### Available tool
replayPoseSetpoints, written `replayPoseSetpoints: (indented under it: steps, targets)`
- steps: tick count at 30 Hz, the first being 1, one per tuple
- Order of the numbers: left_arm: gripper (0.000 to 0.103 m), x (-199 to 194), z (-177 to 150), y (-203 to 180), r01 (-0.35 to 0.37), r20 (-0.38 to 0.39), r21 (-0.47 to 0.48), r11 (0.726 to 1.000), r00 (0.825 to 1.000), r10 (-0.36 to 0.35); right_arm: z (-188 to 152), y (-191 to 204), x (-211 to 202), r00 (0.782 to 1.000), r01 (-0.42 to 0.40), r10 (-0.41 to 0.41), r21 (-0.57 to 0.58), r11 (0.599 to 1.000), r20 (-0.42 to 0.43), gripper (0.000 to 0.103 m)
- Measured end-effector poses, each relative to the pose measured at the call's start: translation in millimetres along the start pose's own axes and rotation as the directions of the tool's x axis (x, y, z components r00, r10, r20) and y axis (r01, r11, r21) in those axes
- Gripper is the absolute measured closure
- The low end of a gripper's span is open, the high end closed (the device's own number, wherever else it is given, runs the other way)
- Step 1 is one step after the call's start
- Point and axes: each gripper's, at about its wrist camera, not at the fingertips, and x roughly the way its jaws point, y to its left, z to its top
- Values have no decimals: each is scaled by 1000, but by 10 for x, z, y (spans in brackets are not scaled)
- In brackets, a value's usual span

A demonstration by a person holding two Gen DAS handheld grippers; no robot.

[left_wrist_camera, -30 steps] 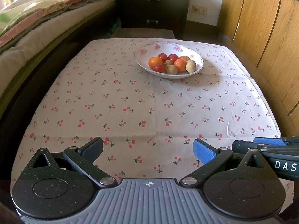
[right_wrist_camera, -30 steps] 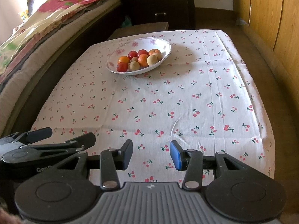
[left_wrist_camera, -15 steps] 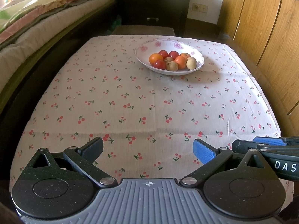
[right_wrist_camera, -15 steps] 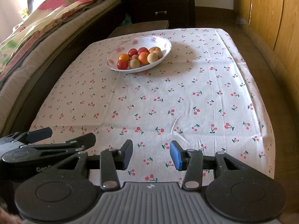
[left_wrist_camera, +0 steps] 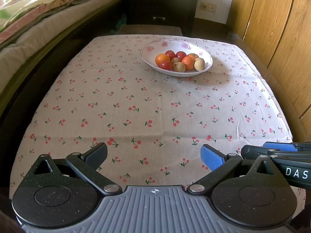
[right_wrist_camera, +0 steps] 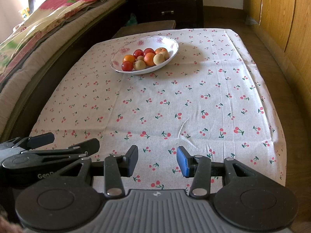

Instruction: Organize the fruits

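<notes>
Nearest, the left black two-finger gripper with blue pads (left_wrist_camera: 154, 156) is held over the near edge of the cherry-printed white tablecloth (left_wrist_camera: 151, 104); its fingers are spread wide and nothing is caught between them. Just beside it on the right, the right black two-finger gripper with blue pads (right_wrist_camera: 157, 160) is held over the same near edge; its fingers are parted by a narrower gap, and only cloth is seen between them. The middle of the cloth is left bare. Far across the table, the shallow white ceramic bowl with pink flower prints (left_wrist_camera: 149, 48) is set on the cloth; the round fruits, orange, red and tan (left_wrist_camera: 179, 61), are heaped inside it, touching one another. Beyond, a dark wooden drawer chest (left_wrist_camera: 161, 3) is seen; a bed with a floral quilt (left_wrist_camera: 38, 5) lies along the left; wooden wardrobe panels (left_wrist_camera: 272, 19) stand along the right.
</notes>
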Motion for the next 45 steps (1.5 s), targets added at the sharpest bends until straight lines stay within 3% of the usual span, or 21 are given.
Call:
replayPoseSetpoints:
  steps: [45]
  targets:
    - [0, 59, -28, 21, 2, -46, -15, 1000, 999, -3, -15, 41, 33, 1000, 1, -1, -15, 1000, -21, 59]
